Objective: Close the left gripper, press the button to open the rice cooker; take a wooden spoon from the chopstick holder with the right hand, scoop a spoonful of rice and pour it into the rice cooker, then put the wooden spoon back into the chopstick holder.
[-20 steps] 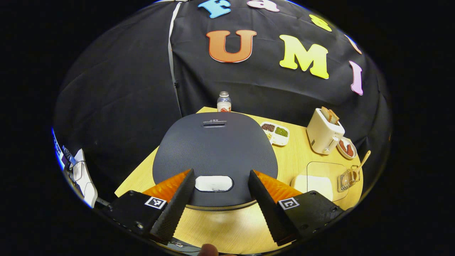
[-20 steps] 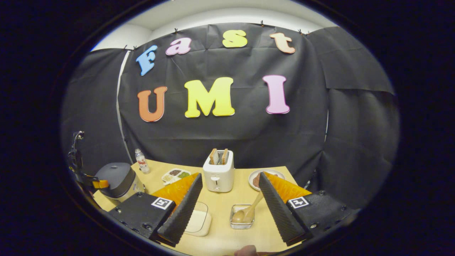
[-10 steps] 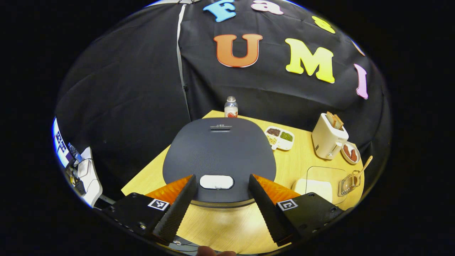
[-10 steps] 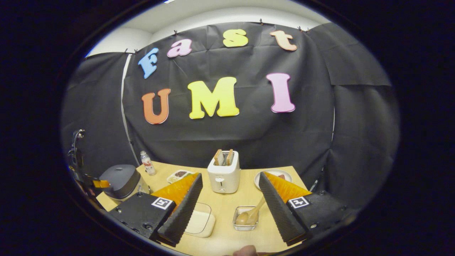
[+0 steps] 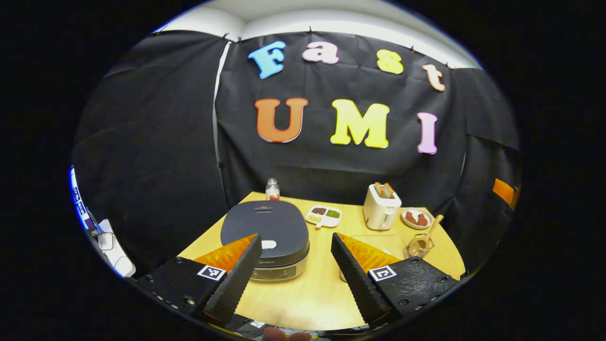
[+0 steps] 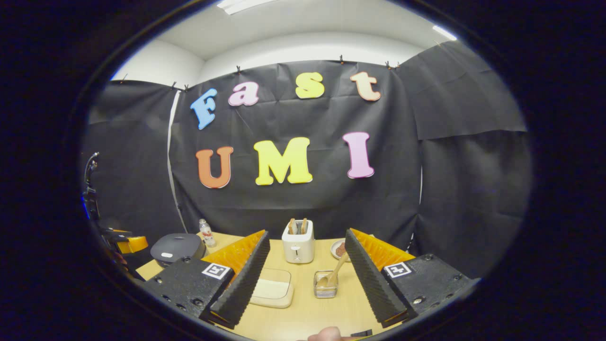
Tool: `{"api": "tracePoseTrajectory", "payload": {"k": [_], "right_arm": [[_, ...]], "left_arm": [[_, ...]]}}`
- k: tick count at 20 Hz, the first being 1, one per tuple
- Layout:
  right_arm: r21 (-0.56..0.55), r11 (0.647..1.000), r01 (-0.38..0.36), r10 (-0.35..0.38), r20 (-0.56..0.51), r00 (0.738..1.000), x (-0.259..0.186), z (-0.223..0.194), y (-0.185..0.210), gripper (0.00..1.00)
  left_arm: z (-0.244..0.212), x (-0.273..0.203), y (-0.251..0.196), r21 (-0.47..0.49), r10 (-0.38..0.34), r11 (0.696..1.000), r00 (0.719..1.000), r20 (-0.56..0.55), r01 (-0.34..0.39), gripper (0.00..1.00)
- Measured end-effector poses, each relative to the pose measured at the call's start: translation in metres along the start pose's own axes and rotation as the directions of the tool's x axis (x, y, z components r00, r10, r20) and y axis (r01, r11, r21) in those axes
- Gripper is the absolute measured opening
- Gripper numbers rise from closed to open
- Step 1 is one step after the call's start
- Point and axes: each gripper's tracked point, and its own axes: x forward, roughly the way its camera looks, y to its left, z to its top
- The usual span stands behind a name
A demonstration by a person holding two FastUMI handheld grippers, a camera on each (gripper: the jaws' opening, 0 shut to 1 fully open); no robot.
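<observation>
The rice cooker point(image 5: 265, 227) stands closed on the left of the wooden table point(image 5: 307, 293), its white button point(image 5: 268, 244) at the lid's near edge. My left gripper point(image 5: 295, 239) hangs open, back from the cooker and above the table. The wooden spoon point(image 5: 430, 229) leans in the clear chopstick holder point(image 5: 418, 246) on the right. A white rice box point(image 5: 378, 240) with a clear lid lies partly behind my left gripper's finger. My right gripper point(image 6: 307, 234) is open and holds nothing, with the spoon point(image 6: 334, 273), holder point(image 6: 325, 285) and rice box point(image 6: 272, 289) ahead and the cooker point(image 6: 177, 245) far left.
A white toaster point(image 5: 381, 210) with bread, a plate point(image 5: 416, 218) of reddish food, a divided dish point(image 5: 323, 214) of grains and a small bottle point(image 5: 271, 189) stand along the table's back. The toaster point(image 6: 298, 241) is straight ahead of my right gripper.
Both grippers have drawn back and tilted up from the table. The cooker lid, close under the left gripper before, is now farther off. Both stay open.
</observation>
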Motion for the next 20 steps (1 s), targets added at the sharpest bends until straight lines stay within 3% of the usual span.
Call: {"api": "tracePoseTrajectory", "payload": {"k": [2,3,4,6,7,8,9,10,20], "right_arm": [[-0.025,1.0,0.008,-0.008,0.021,1.0,-0.031,0.005,0.003,1.0],[-0.039,0.999,0.01,-0.009,0.03,1.0,-0.046,0.007,0.006,1.0],[-0.05,0.999,0.016,-0.014,0.038,0.999,-0.058,0.009,0.008,1.0],[-0.063,0.997,0.035,-0.031,0.056,0.998,-0.081,0.012,0.01,1.0],[-0.067,0.997,0.039,-0.036,0.056,0.998,-0.093,0.011,0.013,0.97],[-0.069,0.997,0.043,-0.038,0.061,0.997,-0.104,0.012,0.015,1.0],[-0.072,0.997,0.043,-0.038,0.07,0.997,-0.112,0.014,0.017,1.0],[-0.072,0.997,0.041,-0.035,0.081,0.996,-0.119,0.017,0.019,1.0],[-0.021,0.999,0.038,-0.036,0.087,0.996,-0.142,0.007,0.024,0.97]], "left_arm": [[0.016,-0.029,-0.02,0.012,-0.039,0.999,0.997,0.073,0.038,0.94],[0.024,-0.043,-0.029,0.012,-0.058,0.998,0.993,0.107,0.057,1.0],[0.029,-0.052,-0.039,0.01,-0.072,0.997,0.988,0.138,0.072,0.94],[0.037,-0.078,-0.045,0.021,-0.081,0.997,0.978,0.195,0.078,0.94],[0.036,-0.087,-0.049,0.027,-0.084,0.996,0.974,0.21,0.08,0.85],[0.037,-0.096,-0.052,0.028,-0.088,0.996,0.97,0.228,0.084,1.0],[0.039,-0.103,-0.056,0.026,-0.097,0.995,0.965,0.245,0.094,0.85],[0.041,-0.108,-0.059,0.028,-0.11,0.994,0.96,0.259,0.106,0.94],[0.055,-0.13,-0.065,0.032,-0.123,0.992,0.938,0.325,0.12,0.94]]}}
